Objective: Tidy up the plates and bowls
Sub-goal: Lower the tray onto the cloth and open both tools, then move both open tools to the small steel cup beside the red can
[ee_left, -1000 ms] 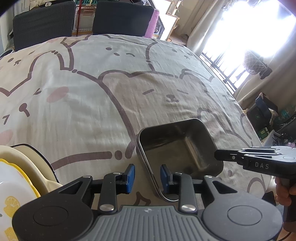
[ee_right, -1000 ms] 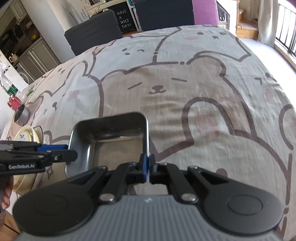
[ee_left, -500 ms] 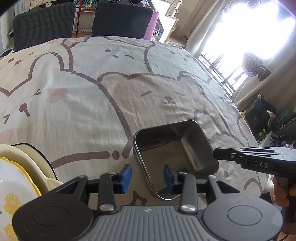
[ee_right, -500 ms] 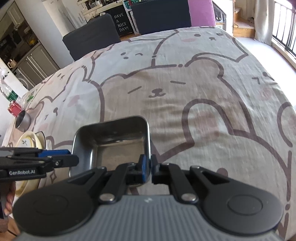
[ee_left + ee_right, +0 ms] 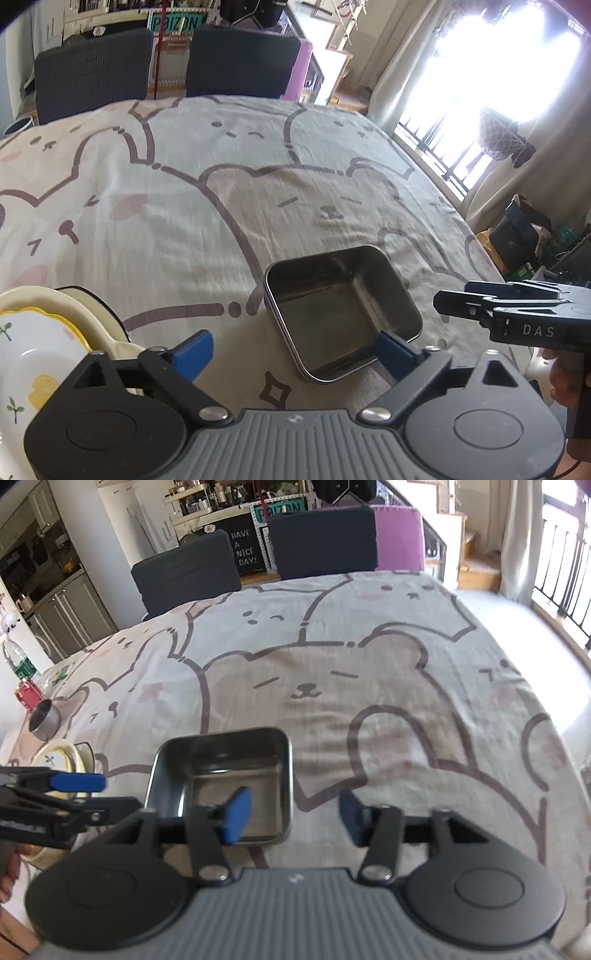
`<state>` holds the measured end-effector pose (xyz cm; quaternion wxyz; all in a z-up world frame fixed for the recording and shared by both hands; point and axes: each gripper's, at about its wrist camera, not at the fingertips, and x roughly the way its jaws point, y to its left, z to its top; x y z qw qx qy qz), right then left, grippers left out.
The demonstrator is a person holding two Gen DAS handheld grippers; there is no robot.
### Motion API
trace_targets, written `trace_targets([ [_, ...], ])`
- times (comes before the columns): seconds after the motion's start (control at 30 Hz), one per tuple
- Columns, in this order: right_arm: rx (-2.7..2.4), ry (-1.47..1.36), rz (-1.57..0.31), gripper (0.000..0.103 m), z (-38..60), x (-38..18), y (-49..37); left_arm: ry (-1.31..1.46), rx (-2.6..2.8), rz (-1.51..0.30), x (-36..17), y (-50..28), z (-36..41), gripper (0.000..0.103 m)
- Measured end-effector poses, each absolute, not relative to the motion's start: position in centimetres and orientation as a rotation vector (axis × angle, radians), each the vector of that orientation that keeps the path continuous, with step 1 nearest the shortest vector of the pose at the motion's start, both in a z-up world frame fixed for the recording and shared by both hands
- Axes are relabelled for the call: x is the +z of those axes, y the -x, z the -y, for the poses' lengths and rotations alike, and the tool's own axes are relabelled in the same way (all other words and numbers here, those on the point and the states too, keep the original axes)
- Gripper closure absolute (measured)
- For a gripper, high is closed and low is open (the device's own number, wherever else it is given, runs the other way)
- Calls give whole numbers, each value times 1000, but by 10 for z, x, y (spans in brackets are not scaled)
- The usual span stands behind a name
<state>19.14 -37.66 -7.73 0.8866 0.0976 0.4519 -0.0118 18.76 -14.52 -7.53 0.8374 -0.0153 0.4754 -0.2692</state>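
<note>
Jaws on our left gripper (image 5: 293, 354) and right gripper (image 5: 291, 816) are opening, gripping nothing; the square stainless-steel tray (image 5: 341, 310) rests on the bear-print tablecloth (image 5: 207, 206).

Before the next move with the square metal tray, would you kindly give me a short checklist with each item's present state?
1. Square stainless-steel tray resting flat on the bear-print tablecloth: ok.
2. Left gripper free of the tray, jaws opening, blue fingers not pressing its rim: ok.
3. Right gripper free, jaws opening astride the tray's right wall without pinching it: ok.
4. Tray empty inside: ok.
5. Stack of cream and yellow-rimmed floral plates to the tray's left, apart from it: ok.
6. Stack stable and evenly nested: cannot tell, partly hidden by the gripper.
</note>
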Motion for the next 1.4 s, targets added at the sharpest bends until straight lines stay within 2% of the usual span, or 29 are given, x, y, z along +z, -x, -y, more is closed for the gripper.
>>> trace_targets([
  [0.13, -61, -162, -896, 12, 374, -72, -184, 39, -565, -969, -68, -181, 133, 0],
  [0.27, -67, -156, -856, 1, 371, -68, -180, 46, -541, -928, -59, -177, 116, 0],
  [0.5, -34, -161, -804, 0, 345, -60, -187, 31, -477, -850, -44, -174, 77, 0],
  [0.83, 79, -147, -753, 0, 279, -57, -220, 179, -313, -790, -30, -178, -20, 0],
  [1.4, 420, -80, -710, 0, 122, -54, -278, 336, 59, -785, -46, -205, -161, 0],
])
